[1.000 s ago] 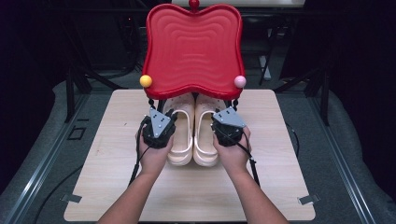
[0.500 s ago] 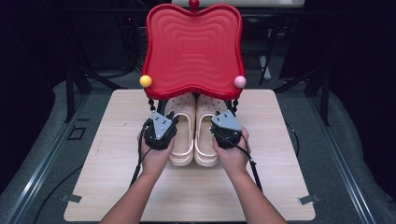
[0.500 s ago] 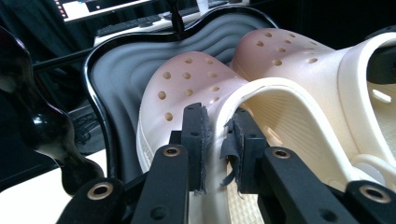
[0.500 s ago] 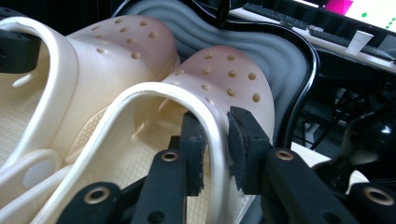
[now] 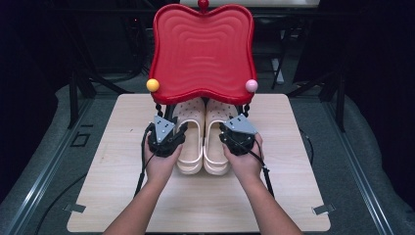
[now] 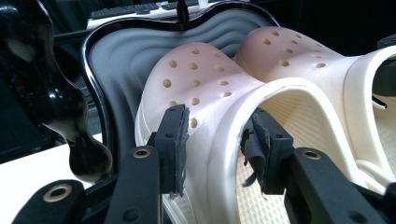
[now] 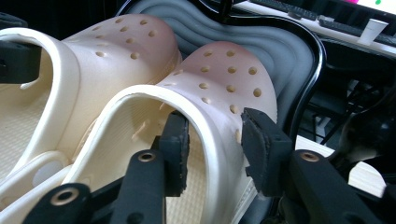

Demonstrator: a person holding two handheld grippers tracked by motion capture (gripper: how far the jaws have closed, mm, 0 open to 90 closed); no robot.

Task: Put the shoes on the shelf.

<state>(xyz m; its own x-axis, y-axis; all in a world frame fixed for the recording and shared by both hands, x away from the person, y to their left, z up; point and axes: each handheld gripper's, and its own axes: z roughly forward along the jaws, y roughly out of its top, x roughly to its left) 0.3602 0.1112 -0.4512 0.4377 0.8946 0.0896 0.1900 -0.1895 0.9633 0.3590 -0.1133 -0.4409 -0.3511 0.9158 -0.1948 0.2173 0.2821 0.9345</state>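
Resting on wooden table [image 5: 122,196]: red tray-like rack [image 5: 203,49] standing at far edge, cream clog pair tucked toes-under beneath it. Left clog [image 5: 190,139] and right clog [image 5: 217,139] side by side, touching. Left gripper [image 6: 217,144] straddles left clog's outer side wall, jaws just opening, pads off wall. Right gripper [image 7: 212,144] likewise astride right clog's outer wall, jaws just opening, gap visible.
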